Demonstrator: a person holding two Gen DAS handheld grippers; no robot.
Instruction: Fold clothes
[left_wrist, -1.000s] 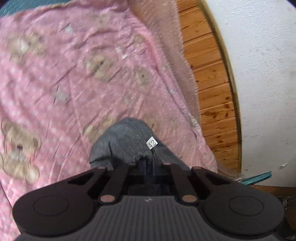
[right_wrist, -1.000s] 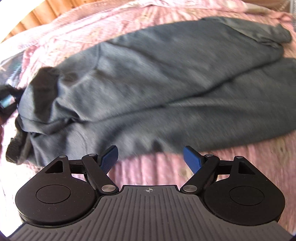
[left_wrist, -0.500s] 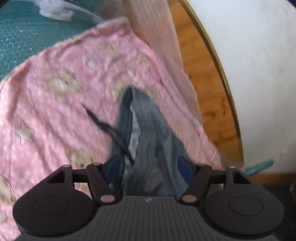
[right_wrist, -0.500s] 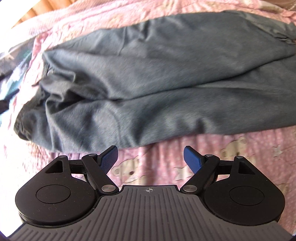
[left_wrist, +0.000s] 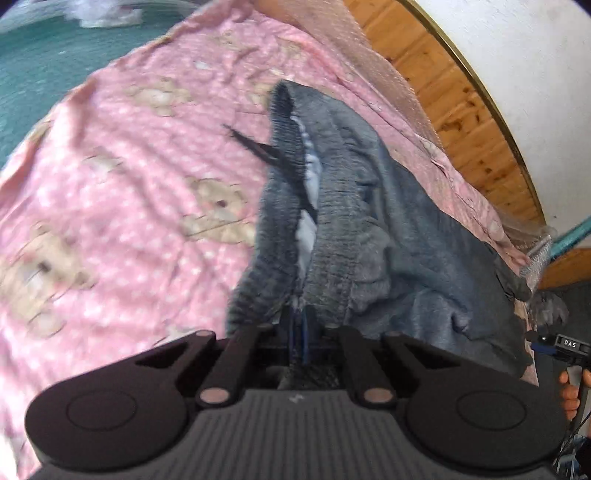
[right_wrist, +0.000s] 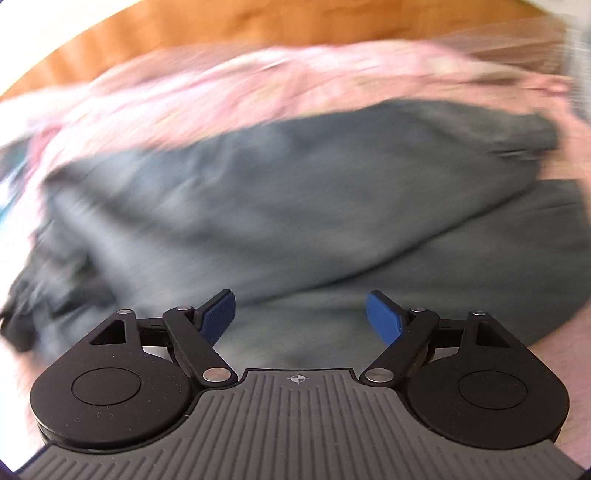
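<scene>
Left hand-held gripper (left_wrist: 299, 328) pinches the grey trousers (left_wrist: 332, 229); right hand-held gripper (right_wrist: 300, 314) gapes, seemingly above them

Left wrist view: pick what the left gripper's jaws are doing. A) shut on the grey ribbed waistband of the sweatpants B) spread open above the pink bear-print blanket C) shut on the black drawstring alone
A: the left gripper is shut on the grey ribbed waistband.
</scene>
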